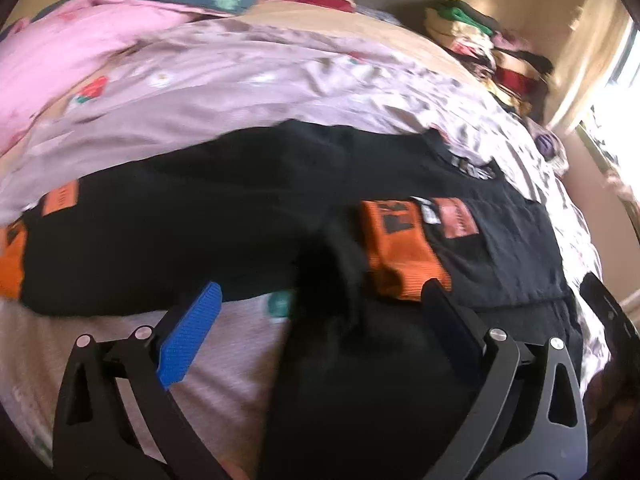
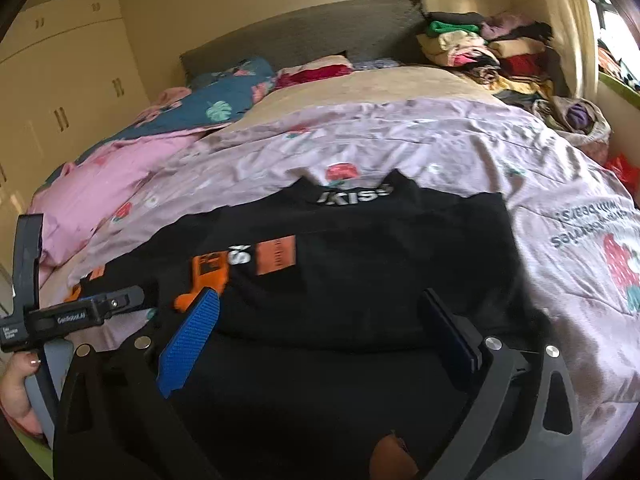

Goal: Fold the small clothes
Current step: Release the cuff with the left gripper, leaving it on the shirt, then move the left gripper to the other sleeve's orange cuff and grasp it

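Observation:
A black top [image 1: 200, 220] [image 2: 380, 260] with orange cuffs [image 1: 396, 248] and orange patches lies spread on the pink quilt [image 1: 240, 92] [image 2: 400, 140]. White "KISS" lettering [image 2: 354, 196] marks its far edge. One sleeve is folded in over the body. My left gripper [image 1: 322, 292] hangs open over the near hem, blue pads [image 1: 188, 336] wide apart and nothing pressed between them. My right gripper [image 2: 320, 296] is also open above the black cloth, holding nothing. In the right wrist view the left gripper's body [image 2: 80, 314] shows at the left edge, with a hand [image 2: 20, 384] on it.
Stacked folded clothes [image 2: 480, 44] [image 1: 480, 40] sit at the bed's far right by the grey headboard [image 2: 304, 36]. Pillows [image 2: 232, 96] lie at the head. A cream wardrobe [image 2: 60, 80] stands left, a bright window [image 2: 612, 20] right.

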The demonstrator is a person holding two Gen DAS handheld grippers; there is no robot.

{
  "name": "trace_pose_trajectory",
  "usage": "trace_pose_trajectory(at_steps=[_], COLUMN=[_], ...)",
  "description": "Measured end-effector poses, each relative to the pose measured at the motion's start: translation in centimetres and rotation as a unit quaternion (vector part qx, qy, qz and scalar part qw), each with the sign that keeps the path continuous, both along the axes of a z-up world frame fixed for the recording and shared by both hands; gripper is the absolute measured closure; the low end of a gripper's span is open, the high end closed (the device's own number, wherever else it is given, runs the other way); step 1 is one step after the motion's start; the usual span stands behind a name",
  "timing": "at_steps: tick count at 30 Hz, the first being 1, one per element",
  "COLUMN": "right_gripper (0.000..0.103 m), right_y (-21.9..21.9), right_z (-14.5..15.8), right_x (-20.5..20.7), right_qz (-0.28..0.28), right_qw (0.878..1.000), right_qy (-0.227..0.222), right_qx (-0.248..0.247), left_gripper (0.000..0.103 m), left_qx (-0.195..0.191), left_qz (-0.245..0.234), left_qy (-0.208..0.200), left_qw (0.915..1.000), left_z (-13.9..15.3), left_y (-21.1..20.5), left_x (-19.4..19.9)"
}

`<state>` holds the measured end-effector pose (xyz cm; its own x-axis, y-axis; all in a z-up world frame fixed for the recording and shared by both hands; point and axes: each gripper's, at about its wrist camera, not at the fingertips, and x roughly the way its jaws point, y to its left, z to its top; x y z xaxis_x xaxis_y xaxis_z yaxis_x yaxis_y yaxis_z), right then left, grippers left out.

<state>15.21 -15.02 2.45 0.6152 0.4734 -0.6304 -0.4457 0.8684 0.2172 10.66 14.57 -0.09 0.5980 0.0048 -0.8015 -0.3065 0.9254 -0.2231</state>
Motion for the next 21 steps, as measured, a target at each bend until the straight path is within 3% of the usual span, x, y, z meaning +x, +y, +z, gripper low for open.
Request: trace_pose_trajectory(at_steps=[9, 21], right_gripper=[0.005, 0.005], right_y=[4.4, 9.4], right_z=[0.4, 1.1], right_x=[-1.1, -2.4], right_qz=[0.037, 0.085], right_qw=[0.999, 0.996], right_qy=[-0.004, -0.015], right_qx=[-0.013, -0.026], left_gripper=[0.010, 0.010], left_qx=[-0.015, -0.036], left_qz=[0.084, 0.204], left_qy=[-0.003, -0.005], left_qw=[0.9964, 0.9784], left_z=[0.5, 0.5], left_y=[4.7, 10.5], left_x=[-2.7, -5.1])
